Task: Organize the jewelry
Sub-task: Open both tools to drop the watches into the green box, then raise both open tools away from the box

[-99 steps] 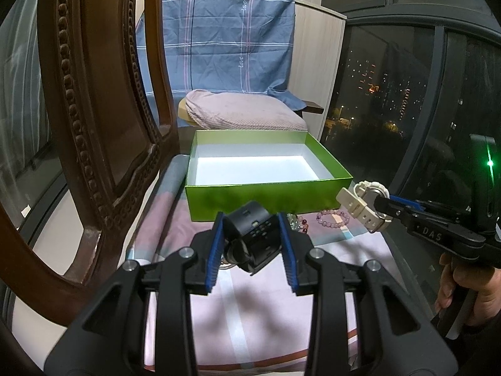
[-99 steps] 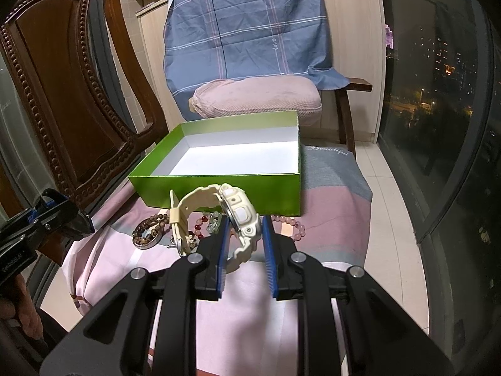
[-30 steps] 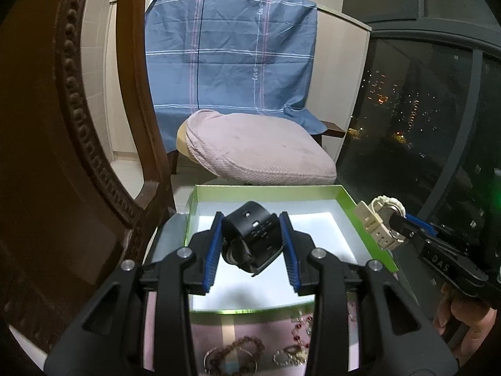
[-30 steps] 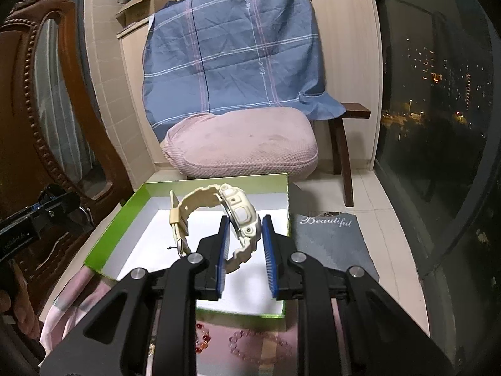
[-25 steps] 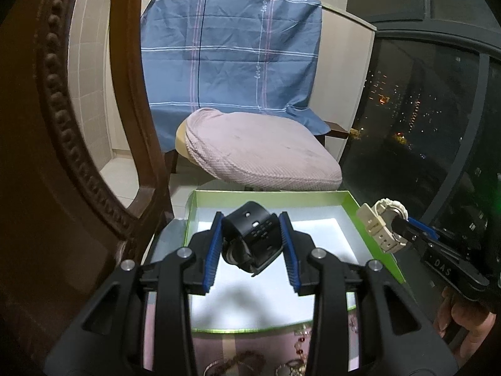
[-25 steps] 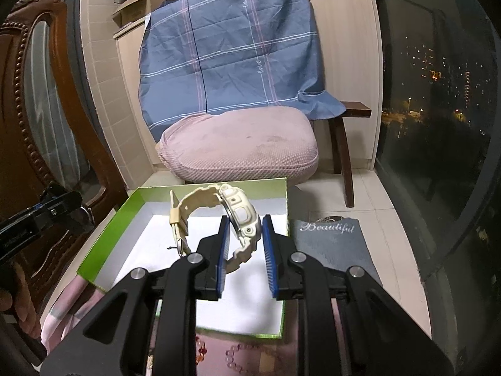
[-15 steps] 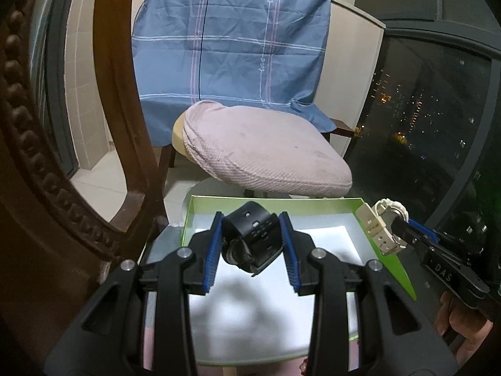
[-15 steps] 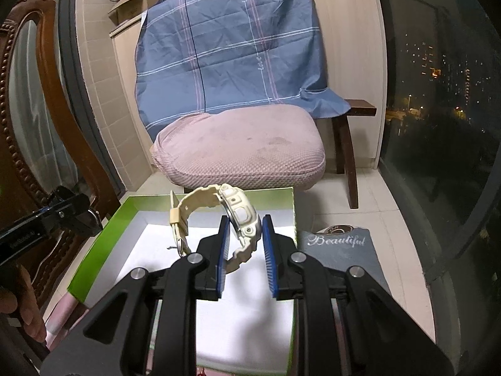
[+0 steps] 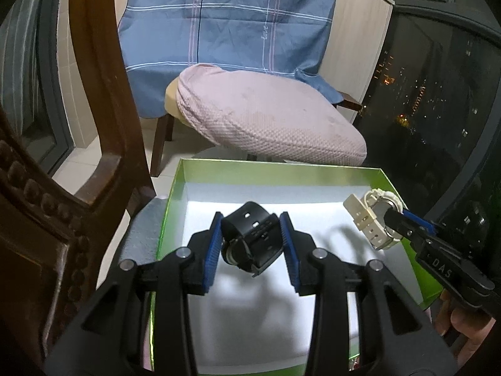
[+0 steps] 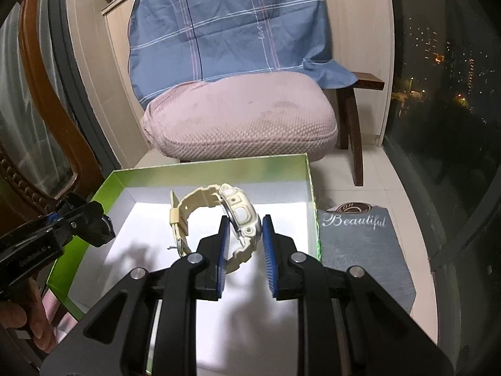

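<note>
Two grippers were loaded: the left gripper (image 9: 250, 247) clamped a black watch (image 9: 250, 241), the right gripper (image 10: 245, 244) a cream watch (image 10: 238, 213), both above the green box (image 9: 175, 206). Rigid cases suited gripping; straps looked floppy.

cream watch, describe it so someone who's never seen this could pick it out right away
Find the open green box with the white floor, in front of the pink cushioned chair. Two grippers hang over it, each clamped on a watch. The cream watch is in the right gripper; pale and chunky, unlike the black watch in the left gripper.
</note>
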### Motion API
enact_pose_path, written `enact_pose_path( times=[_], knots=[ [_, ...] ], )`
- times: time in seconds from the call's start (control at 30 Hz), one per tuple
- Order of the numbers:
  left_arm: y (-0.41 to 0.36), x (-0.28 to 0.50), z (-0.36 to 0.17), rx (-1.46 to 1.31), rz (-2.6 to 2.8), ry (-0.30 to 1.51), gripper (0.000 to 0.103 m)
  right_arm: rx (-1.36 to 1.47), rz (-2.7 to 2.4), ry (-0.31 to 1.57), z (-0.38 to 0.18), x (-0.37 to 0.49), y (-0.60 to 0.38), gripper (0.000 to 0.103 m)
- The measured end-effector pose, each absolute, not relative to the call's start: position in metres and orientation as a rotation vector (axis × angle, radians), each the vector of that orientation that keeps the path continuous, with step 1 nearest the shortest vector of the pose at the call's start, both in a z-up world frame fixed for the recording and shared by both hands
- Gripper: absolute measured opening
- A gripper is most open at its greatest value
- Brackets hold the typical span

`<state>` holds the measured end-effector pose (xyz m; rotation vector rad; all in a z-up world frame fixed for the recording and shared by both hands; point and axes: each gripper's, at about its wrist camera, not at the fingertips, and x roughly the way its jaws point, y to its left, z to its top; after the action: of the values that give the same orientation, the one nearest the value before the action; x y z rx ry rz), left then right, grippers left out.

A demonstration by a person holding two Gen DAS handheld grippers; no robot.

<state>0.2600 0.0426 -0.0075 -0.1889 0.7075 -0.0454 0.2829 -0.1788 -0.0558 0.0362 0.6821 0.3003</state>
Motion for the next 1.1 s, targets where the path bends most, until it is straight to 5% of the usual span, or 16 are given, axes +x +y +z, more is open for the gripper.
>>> enact_pose_path(
  times=[0.2, 0.23, 0.27, 0.33, 1.1],
  knots=[
    [0.042, 0.256, -0.004, -0.185, -0.038, 0.697, 0.047, 0.025, 0.293, 0.692, -0.056, 0.284, -0.178, 0.022],
    [0.042, 0.256, -0.002, -0.188, -0.038, 0.688, 0.060, 0.026, 0.291, 0.686, -0.055, 0.284, -0.178, 0.034],
    [0.042, 0.254, 0.000, -0.190, -0.035, 0.675, 0.078, 0.026, 0.286, 0.680, -0.053, 0.283, -0.178, 0.057],
    [0.043, 0.249, 0.006, -0.179, -0.011, 0.630, 0.089, 0.028, 0.249, 0.628, -0.047, 0.276, -0.181, 0.066],
    [0.048, 0.092, 0.095, -0.134, -0.013, 0.393, 0.091, 0.106, 0.269, 0.367, 0.047, 0.125, -0.259, 0.066]
  ],
)
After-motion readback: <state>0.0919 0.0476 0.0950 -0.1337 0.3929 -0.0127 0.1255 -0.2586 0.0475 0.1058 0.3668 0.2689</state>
